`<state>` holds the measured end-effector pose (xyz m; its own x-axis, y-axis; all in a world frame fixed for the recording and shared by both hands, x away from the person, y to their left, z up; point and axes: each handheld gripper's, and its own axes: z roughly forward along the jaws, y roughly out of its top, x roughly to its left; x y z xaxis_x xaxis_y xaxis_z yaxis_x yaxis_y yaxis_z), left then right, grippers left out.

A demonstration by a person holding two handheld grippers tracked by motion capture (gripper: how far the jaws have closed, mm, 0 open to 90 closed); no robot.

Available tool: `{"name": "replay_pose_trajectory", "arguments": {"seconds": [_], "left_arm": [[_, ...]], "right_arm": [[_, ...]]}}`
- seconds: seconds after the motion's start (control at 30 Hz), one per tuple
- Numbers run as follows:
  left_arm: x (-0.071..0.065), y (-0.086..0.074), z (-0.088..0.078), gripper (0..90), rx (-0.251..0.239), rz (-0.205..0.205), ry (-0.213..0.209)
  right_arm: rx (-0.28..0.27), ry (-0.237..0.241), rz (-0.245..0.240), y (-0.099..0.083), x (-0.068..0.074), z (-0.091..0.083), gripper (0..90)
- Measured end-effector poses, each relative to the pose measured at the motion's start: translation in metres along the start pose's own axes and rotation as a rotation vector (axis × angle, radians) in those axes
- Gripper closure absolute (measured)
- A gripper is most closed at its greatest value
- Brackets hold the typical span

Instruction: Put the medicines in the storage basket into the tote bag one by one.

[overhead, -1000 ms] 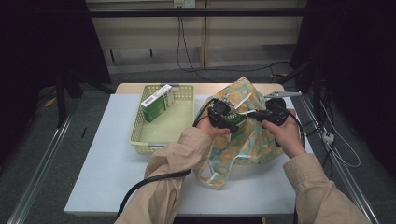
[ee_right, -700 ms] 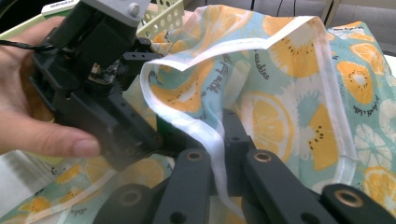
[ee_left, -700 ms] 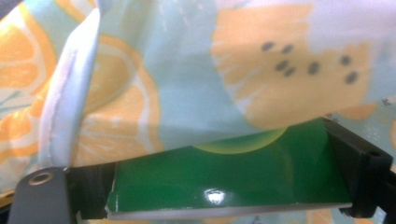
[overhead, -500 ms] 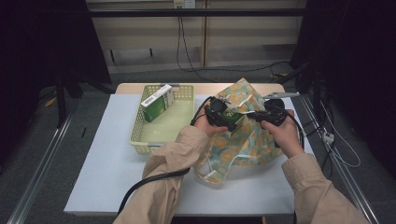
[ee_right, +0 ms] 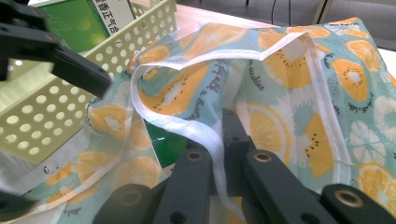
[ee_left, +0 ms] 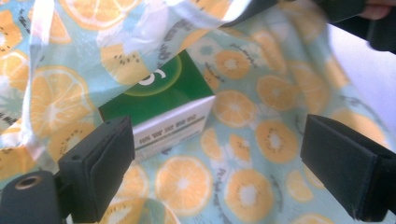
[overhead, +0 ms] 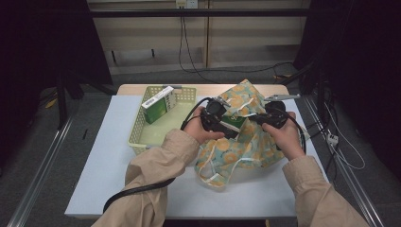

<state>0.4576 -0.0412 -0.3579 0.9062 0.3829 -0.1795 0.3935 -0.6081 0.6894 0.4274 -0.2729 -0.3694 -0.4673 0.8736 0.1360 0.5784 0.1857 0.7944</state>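
My sleeves are tan cloth. My left tongs are black, trailing a thick black cable toward seven o'clock; my right tongs show brass-ringed screw holes.

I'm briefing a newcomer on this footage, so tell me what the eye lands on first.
The fruit-print bag stands out at the table's middle right, bright with orange and kiwi slices. Inside its open mouth lies a green box, just beyond the open jaws of the left hand-held gripper, while the right hand-held gripper is shut on the bag's white rim. To the left, a pale yellow basket holds a second green box leaning upright.
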Motion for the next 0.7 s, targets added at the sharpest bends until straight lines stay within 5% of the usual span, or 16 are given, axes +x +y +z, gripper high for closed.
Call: {"name": "replay_pose_trajectory", "arguments": {"seconds": [0.23, 0.4, 0.7], "left_arm": [[0.010, -0.014, -0.037, 8.2, -0.009, 0.038, 0.025], [0.033, -0.030, -0.057, 6.1, -0.016, -0.012, 0.071], [0.071, -0.050, -0.081, 6.5, -0.026, -0.042, 0.137]], "right_arm": [[-0.002, -0.002, 0.001, -0.001, 0.001, -0.002, 90.0], [0.000, -0.001, 0.001, -0.001, 0.000, 0.000, 90.0], [0.002, -0.003, 0.001, -0.001, -0.001, 0.000, 90.0]]}}
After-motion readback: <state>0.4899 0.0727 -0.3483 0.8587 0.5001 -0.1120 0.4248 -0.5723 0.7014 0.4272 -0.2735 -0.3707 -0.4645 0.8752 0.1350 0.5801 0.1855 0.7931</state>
